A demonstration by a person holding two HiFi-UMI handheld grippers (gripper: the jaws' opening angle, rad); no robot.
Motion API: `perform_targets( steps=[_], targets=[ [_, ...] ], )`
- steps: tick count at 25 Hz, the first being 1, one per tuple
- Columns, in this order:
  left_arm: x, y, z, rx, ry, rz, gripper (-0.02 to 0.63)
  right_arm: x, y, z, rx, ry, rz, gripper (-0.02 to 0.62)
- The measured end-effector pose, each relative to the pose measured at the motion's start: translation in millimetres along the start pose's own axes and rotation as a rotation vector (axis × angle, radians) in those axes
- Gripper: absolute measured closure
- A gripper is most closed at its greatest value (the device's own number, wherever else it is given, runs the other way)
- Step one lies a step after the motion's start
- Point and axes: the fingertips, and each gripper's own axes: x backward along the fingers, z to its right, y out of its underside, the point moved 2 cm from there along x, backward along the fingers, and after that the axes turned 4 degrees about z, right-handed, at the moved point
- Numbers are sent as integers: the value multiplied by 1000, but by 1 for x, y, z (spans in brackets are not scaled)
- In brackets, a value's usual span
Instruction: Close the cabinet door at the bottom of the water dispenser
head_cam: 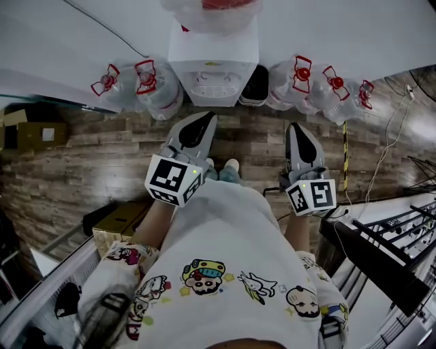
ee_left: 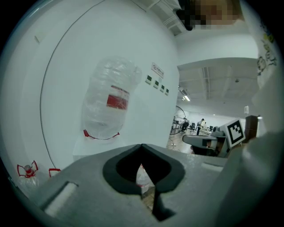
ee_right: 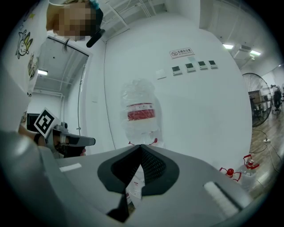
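Wooden floor [head_cam: 102, 157], white wall: water dispenser [head_cam: 213, 71] is standing far centre between bottles [head_cam: 150, 85]. Left gripper [head_cam: 204, 119] and right gripper [head_cam: 298, 131] are hovering closed, empty, well apart from it. Cabinet door not discernible; closing seemingly pending.

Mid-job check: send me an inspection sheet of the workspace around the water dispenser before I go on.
Surface: wood-plank floor.
Job's things: water dispenser against the white wall, wrapped bottle on top; its bottom door cannot be made out from above; dark item at its right side, unclear what.
Clutter: spare water bottles on both sides of the dispenser; cardboard boxes at left.
Grippers: left gripper and right gripper both shut, empty, short of the dispenser.
Cables: white cable on the floor at right; thin cable on the wall.
Surroundings: black rack at right.
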Motion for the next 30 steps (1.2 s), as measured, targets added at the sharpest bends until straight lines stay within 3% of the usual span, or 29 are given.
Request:
perform_targets(
  steps=[30],
  targets=[
    [13, -2, -16, -22, -37, 20, 607, 5, 6, -6, 6, -9, -18, 591]
  ],
)
